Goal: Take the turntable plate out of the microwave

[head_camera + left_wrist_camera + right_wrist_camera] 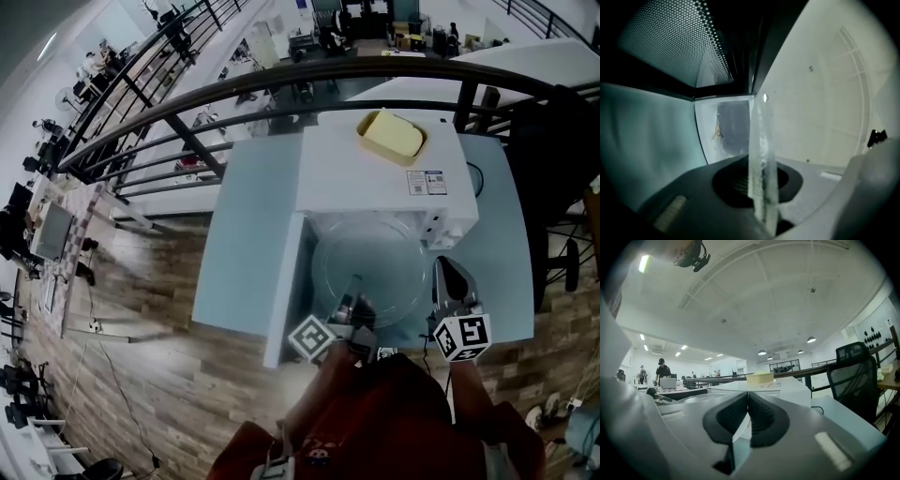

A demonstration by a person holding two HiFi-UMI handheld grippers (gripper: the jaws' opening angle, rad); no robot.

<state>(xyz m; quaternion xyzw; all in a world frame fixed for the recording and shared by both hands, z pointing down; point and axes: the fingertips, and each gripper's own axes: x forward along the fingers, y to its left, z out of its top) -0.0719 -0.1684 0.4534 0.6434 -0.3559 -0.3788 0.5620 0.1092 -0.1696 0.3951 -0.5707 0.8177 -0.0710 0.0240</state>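
Observation:
The round glass turntable plate [370,267] sits at the open front of the white microwave [375,178]. How far it reaches inside I cannot tell. My left gripper [356,307] is shut on the plate's near rim. In the left gripper view the glass plate [761,150] runs edge-on between the dark pads of the left gripper [761,187]. My right gripper [448,274] is beside the plate's right edge. In its own view the right gripper [748,401] has its jaws together, with nothing seen between the pads.
The microwave door [286,291] hangs open to the left, and its perforated screen [675,42] fills the left gripper view's top. A yellow block in a tray [391,136] lies on the microwave. The light-blue table [248,234] ends at a dark railing [281,89]. A black chair [855,376] stands right.

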